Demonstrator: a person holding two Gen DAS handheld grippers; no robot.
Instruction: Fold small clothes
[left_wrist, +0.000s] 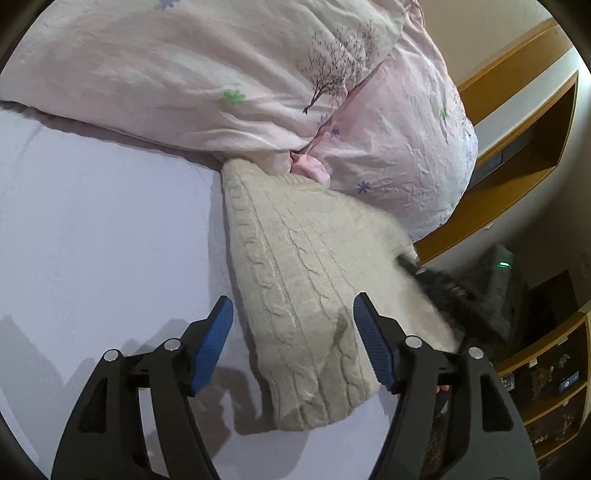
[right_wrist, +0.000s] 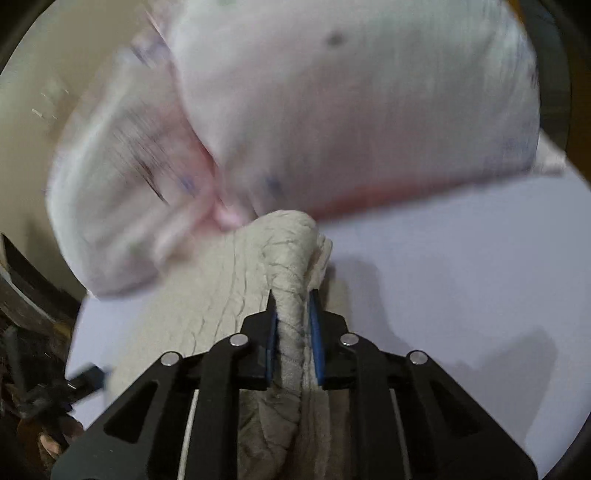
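A cream cable-knit garment (left_wrist: 295, 280) lies on the pale lilac bed sheet (left_wrist: 92, 229), its far end against the pink pillows. My left gripper (left_wrist: 293, 314) is open and empty, its blue pads straddling the garment's near part just above it. In the right wrist view my right gripper (right_wrist: 293, 299) is shut on a bunched fold of the same knit garment (right_wrist: 258, 266) and holds it up off the sheet (right_wrist: 461, 258). The right gripper shows blurred at the garment's right edge in the left wrist view (left_wrist: 436, 284).
Two pink floral pillows (left_wrist: 229, 74) lie along the far side of the bed, also in the right wrist view (right_wrist: 332, 110). A wooden headboard and shelf (left_wrist: 524, 122) stand at the right, with a low cabinet of small items (left_wrist: 546, 398) below.
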